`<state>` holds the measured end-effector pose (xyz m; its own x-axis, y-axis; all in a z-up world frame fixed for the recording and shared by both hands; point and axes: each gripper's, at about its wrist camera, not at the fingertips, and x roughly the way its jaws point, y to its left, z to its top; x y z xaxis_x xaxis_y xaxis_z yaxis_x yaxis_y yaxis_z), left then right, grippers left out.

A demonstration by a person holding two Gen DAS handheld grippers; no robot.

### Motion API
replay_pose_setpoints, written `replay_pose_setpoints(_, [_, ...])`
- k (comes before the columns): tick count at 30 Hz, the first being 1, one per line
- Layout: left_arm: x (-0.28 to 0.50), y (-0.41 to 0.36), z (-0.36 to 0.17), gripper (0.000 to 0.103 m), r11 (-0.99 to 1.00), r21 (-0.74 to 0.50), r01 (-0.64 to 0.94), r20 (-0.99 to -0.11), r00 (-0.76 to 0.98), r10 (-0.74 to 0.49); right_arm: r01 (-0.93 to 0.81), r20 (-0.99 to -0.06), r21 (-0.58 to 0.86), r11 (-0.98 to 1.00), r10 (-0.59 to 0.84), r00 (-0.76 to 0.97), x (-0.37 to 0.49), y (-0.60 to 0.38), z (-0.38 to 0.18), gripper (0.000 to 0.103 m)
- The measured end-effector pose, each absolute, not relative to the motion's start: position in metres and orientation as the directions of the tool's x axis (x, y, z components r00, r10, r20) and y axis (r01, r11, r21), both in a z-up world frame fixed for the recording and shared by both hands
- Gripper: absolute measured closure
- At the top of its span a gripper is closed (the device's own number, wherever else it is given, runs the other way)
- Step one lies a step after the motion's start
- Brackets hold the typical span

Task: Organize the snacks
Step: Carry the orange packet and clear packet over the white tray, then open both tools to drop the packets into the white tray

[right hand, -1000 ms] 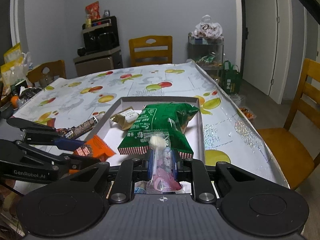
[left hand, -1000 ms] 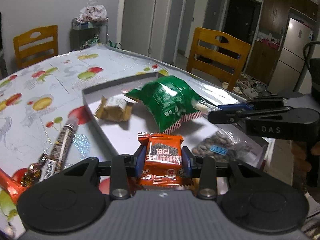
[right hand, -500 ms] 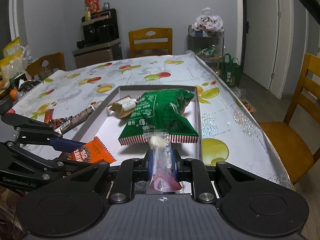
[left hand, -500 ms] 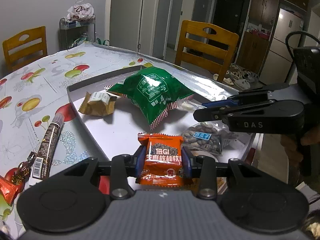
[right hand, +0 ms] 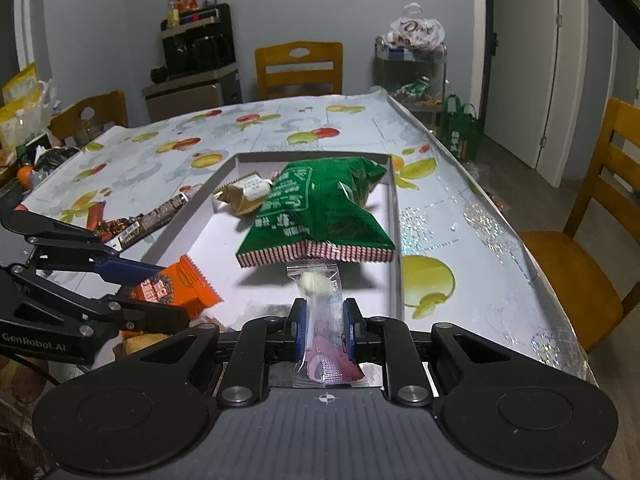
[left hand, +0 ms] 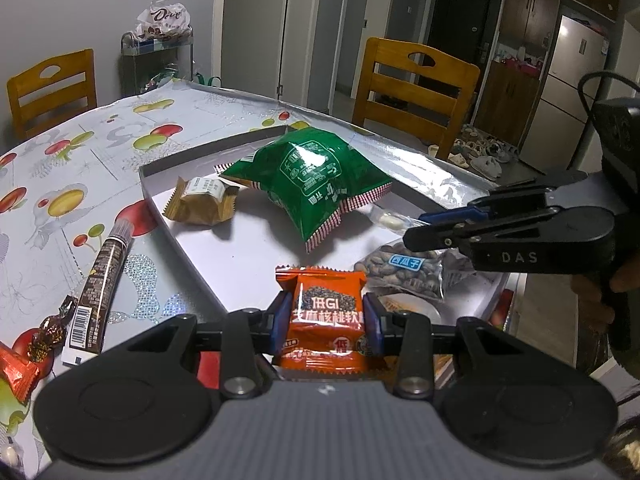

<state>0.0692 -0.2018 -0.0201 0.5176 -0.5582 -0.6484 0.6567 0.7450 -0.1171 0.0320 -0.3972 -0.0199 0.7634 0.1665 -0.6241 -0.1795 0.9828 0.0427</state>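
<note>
My left gripper (left hand: 325, 320) is shut on an orange snack packet (left hand: 326, 320) and holds it over the near end of the grey tray (left hand: 208, 156). My right gripper (right hand: 324, 328) is shut on a clear candy packet (right hand: 320, 292) with a white sweet inside, above the tray's near end (right hand: 394, 240). In the tray lie a green bag (left hand: 316, 176) (right hand: 320, 208), a gold-wrapped snack (left hand: 204, 200) (right hand: 244, 192) and a clear bag of seeds (left hand: 404, 272). The right gripper also shows in the left wrist view (left hand: 424, 228), and the left one in the right wrist view (right hand: 160, 292).
A brown chocolate bar (left hand: 100, 284) (right hand: 156, 220), a foil candy (left hand: 52, 332) and an orange wrapper (left hand: 16, 372) lie on the fruit-print tablecloth left of the tray. Wooden chairs (left hand: 412, 84) (right hand: 588, 248) stand around the table. The table edge runs to the right of the tray.
Both grippers, still holding their packets, have risen and drawn back a little from the tray; the green bag now lies farther from them. The seed bag has come into fuller view.
</note>
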Motion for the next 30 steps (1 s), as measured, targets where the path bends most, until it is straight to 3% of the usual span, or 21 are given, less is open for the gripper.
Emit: replay_pose_setpoints(30, [0.0671, -0.1998, -0.021, 0.066, 0.747, -0.111, 0.655, -0.643, 0.526, -0.557, -0.148, -0.644, 0.032, 0.988, 0.134, 0.753, 0.0309, -0.3996, -0.0225, 0.079])
